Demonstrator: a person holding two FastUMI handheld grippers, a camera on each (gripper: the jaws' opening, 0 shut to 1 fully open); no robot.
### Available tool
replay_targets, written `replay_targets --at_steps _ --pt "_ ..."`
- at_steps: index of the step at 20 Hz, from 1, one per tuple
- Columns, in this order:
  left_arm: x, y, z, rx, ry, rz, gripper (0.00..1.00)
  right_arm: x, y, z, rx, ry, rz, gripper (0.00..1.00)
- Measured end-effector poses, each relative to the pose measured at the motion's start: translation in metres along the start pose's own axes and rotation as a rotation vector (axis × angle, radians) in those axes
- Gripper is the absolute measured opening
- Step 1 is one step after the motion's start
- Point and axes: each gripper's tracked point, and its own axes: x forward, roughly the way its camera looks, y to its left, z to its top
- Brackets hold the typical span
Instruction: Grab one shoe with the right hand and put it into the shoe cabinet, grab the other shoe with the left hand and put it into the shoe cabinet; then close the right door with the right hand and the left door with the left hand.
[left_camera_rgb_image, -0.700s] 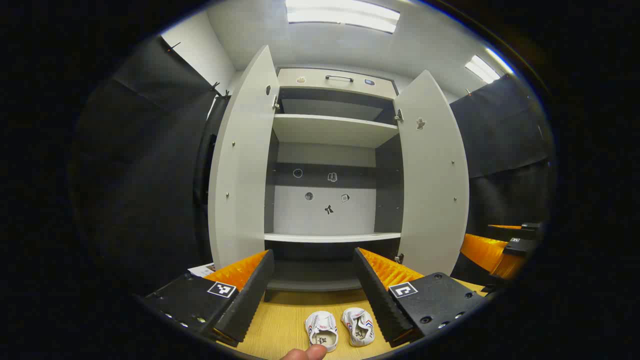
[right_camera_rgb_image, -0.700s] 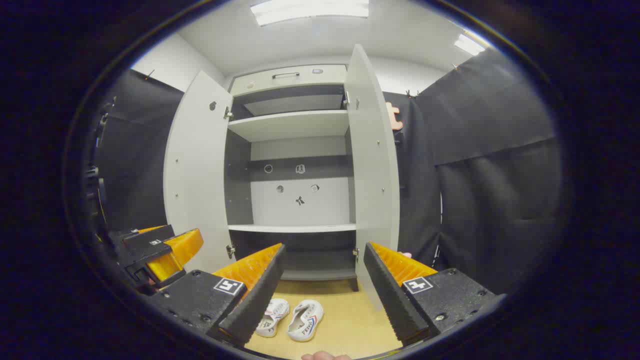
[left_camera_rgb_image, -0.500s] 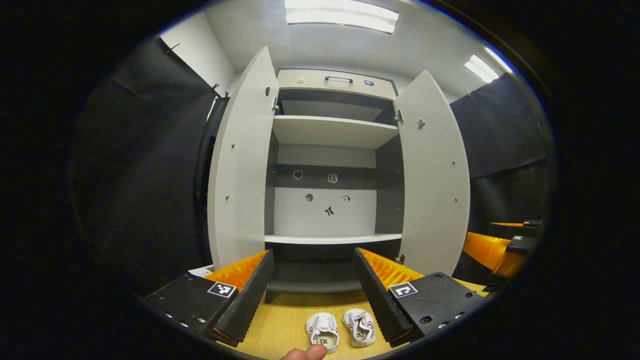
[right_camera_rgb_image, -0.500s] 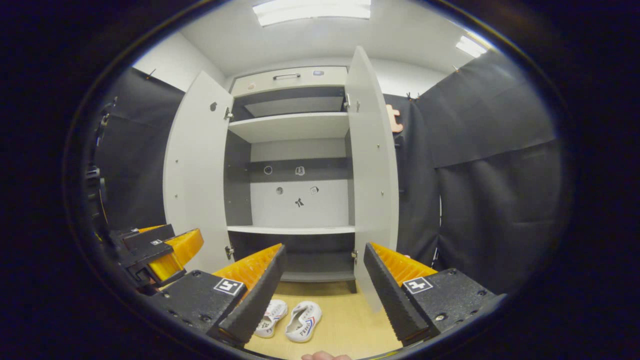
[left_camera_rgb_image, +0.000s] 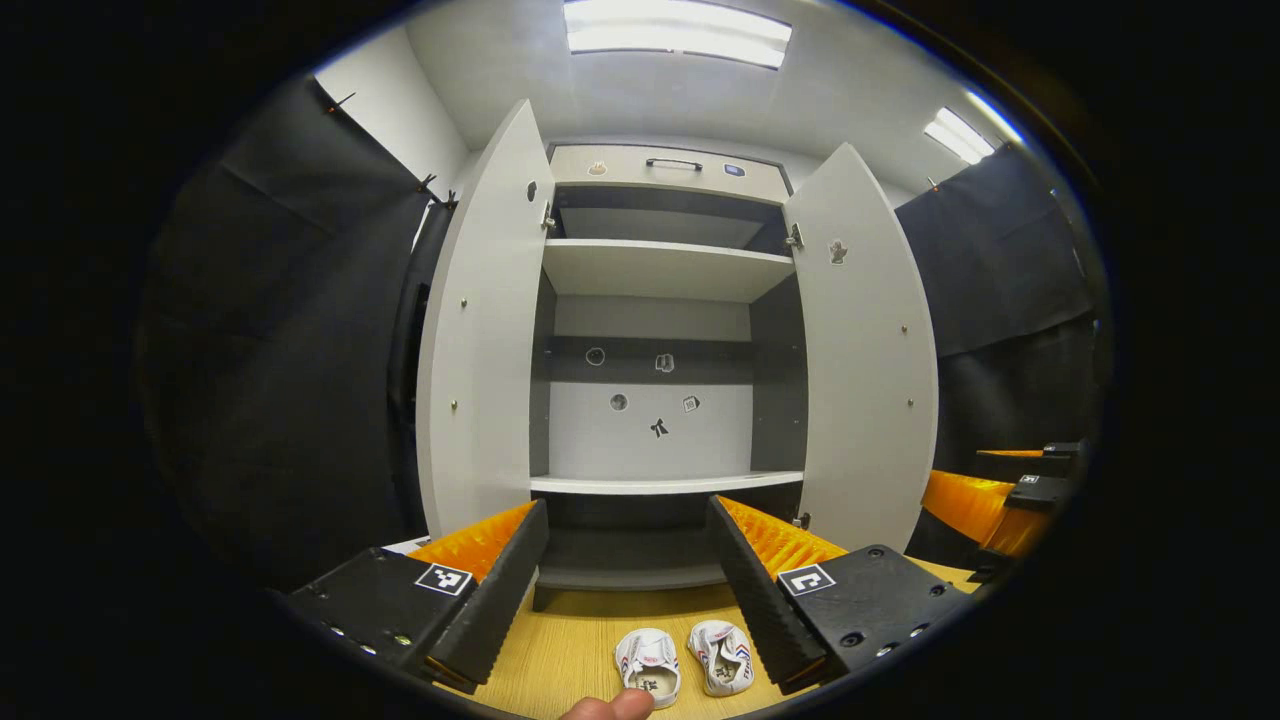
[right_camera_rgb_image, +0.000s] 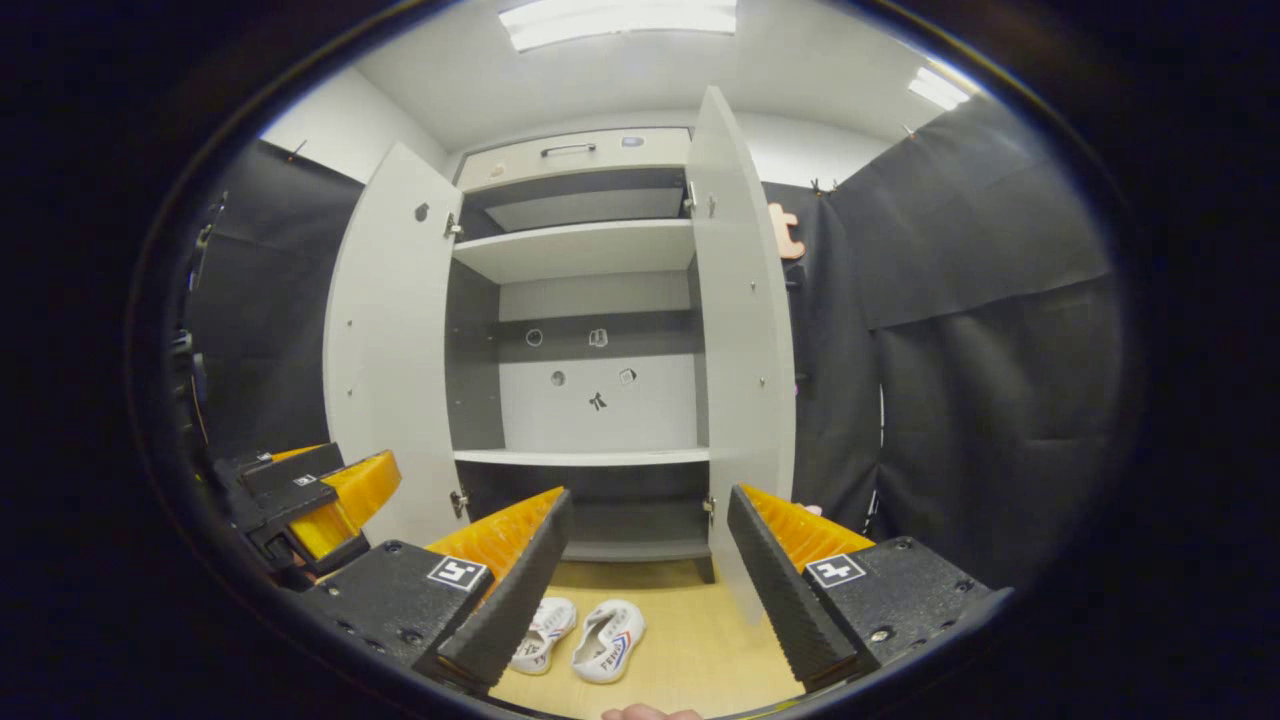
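**Both grippers poised above the shoes, cabinet standing open**

The shoe cabinet (left_camera_rgb_image: 650, 400) stands with both doors swung wide, the left door (left_camera_rgb_image: 480, 350) and the right door (left_camera_rgb_image: 865, 360) flared outward so the shelves inside are fully reachable. That open state suits the order of the task: shoes go in first, doors get shut last.

The two shoes lie side by side on the wooden floor (left_camera_rgb_image: 570, 640) just in front of the cabinet's base, toes pointing away from it. In the left gripper view the left shoe (left_camera_rgb_image: 648, 662) and the right shoe (left_camera_rgb_image: 722, 657) sit low between the fingers; in the right gripper view the same pair (right_camera_rgb_image: 580, 635) lies left of centre.

The left gripper (left_camera_rgb_image: 628, 570) has its fingers spread wide with nothing between them. The right gripper (right_camera_rgb_image: 648, 565) is likewise spread and empty. Each is held level and well above the shoes, facing the cabinet, which reads as a starting stance before the right hand drops toward its shoe. No shoe has been lifted and neither door has been touched, so the whole task appears to lie ahead.
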Motion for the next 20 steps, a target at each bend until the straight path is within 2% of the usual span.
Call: replay_targets --at_steps 6,7,8,9,10,13,15,16,17,20 --pt "-0.004 0.002 0.005 0.007 -0.012 0.002 0.95 -0.004 -0.004 -0.001 -0.012 -0.004 -0.011 1.00" --pt "-0.004 0.003 0.004 0.007 -0.012 0.005 0.95 -0.004 -0.002 -0.003 -0.013 -0.001 -0.009 0.96" --pt "-0.005 0.004 0.004 0.007 -0.010 0.007 0.95 -0.003 -0.002 -0.005 -0.013 0.006 -0.009 1.00" --pt "-0.005 0.005 0.004 0.006 -0.011 0.009 0.95 -0.003 -0.001 -0.008 -0.013 0.015 -0.006 0.96" --pt "-0.005 0.007 0.005 0.007 -0.011 0.012 0.95 -0.003 0.000 -0.010 -0.013 0.020 -0.006 1.00" --pt "-0.007 0.011 0.008 0.016 -0.015 0.019 0.95 0.002 0.003 -0.021 -0.016 0.038 -0.004 1.00" --pt "-0.008 0.016 0.007 0.025 -0.018 0.027 0.95 0.009 0.008 -0.040 -0.016 0.077 0.011 0.97" --pt "-0.008 0.017 0.007 0.029 -0.016 0.029 0.95 0.013 0.012 -0.055 -0.018 0.113 0.022 1.00" --pt "-0.008 0.019 0.006 0.033 -0.016 0.033 0.95 0.017 0.018 -0.070 -0.015 0.149 0.040 0.97" --pt "-0.008 0.029 -0.001 0.046 0.000 0.054 0.95 0.035 0.044 -0.117 -0.003 0.259 0.118 1.00"
